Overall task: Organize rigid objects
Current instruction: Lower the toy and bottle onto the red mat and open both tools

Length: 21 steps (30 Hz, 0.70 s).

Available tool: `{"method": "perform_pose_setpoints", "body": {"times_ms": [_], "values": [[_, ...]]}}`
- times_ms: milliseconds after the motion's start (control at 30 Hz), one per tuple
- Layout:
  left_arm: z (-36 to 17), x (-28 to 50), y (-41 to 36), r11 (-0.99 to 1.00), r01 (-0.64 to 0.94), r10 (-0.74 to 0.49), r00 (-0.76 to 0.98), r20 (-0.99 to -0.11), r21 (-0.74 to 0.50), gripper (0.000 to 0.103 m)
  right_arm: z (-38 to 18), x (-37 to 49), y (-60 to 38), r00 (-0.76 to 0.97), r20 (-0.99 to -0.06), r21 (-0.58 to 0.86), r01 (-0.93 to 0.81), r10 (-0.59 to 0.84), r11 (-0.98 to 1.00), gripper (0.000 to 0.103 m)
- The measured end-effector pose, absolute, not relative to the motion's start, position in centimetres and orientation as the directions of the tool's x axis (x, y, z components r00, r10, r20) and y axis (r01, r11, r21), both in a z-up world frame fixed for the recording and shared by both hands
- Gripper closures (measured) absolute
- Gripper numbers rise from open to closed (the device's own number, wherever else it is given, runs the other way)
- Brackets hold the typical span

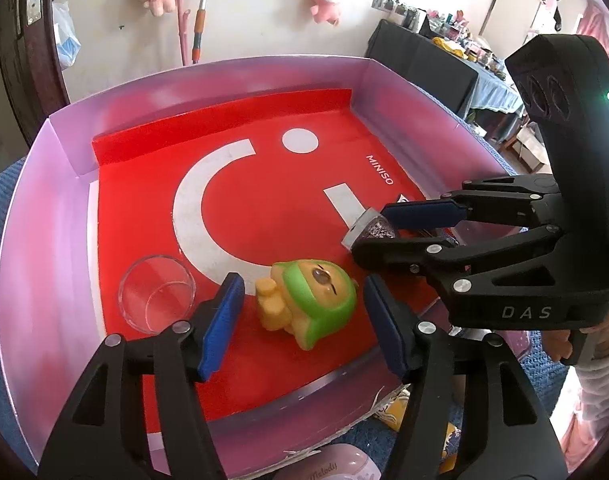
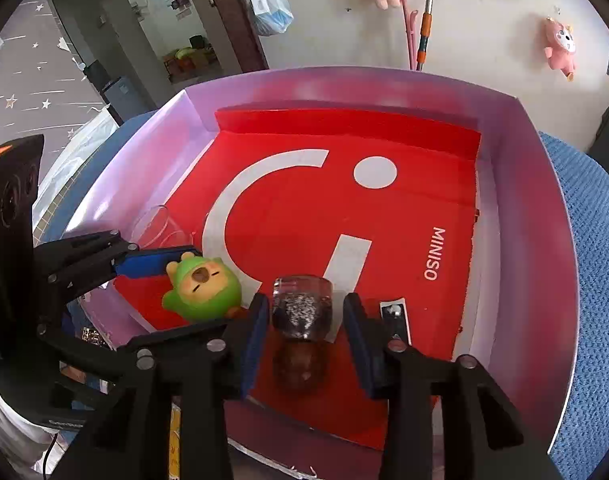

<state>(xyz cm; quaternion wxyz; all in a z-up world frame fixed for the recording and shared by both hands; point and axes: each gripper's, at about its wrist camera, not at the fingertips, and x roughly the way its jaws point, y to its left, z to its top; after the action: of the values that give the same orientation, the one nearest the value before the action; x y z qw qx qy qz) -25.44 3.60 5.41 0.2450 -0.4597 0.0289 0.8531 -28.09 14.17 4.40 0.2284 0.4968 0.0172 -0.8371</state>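
Note:
A green-hooded yellow toy figure (image 1: 304, 308) lies on its side on the red floor of a shallow white box (image 1: 56, 240). My left gripper (image 1: 302, 292) is open around it, with a gap between each blue pad and the toy. A small clear jar of dark glitter (image 2: 302, 308) lies on the red floor between the fingers of my right gripper (image 2: 306, 316). That gripper is open, with a clear gap beside its right pad. In the left wrist view the right gripper (image 1: 370, 230) reaches in from the right over the jar (image 1: 378, 229).
A clear glass bowl (image 1: 156, 298) stands left of the toy, near the box wall. A small card (image 2: 394, 318) lies right of the jar. The box rests on blue knit cloth (image 2: 592, 280). A pink item (image 1: 336, 466) and yellow objects (image 1: 396, 408) lie outside its near edge.

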Motion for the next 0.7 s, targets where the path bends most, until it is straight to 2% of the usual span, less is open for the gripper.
{"method": "perform_pose_setpoints", "body": {"times_ms": [333,567,667,700], "values": [[6.1,-25.0,3.3,-0.883,-0.440,0.385,-0.473,-0.793,-0.166,0.042,4.7,-28.1,14.5,-0.407,-0.836,0.203,0.395,-0.369,-0.896,0.060],[7.1,-24.2,2.7,-0.883,-0.433,0.398,-0.489,-0.776,-0.180,0.041,5.2,-27.9,14.9,-0.414,-0.830,0.211,0.388,-0.375,-0.897,0.055],[8.0,-23.5,2.2,-0.883,-0.427,0.411,-0.506,-0.758,-0.194,0.030,5.7,-27.6,15.2,-0.424,-0.823,0.213,0.385,-0.377,-0.898,0.054],[8.5,-23.2,2.0,-0.884,-0.425,0.415,-0.518,-0.748,-0.196,0.029,6.0,-27.4,15.3,-0.431,-0.818,0.215,0.382,-0.380,-0.899,0.053]]}}
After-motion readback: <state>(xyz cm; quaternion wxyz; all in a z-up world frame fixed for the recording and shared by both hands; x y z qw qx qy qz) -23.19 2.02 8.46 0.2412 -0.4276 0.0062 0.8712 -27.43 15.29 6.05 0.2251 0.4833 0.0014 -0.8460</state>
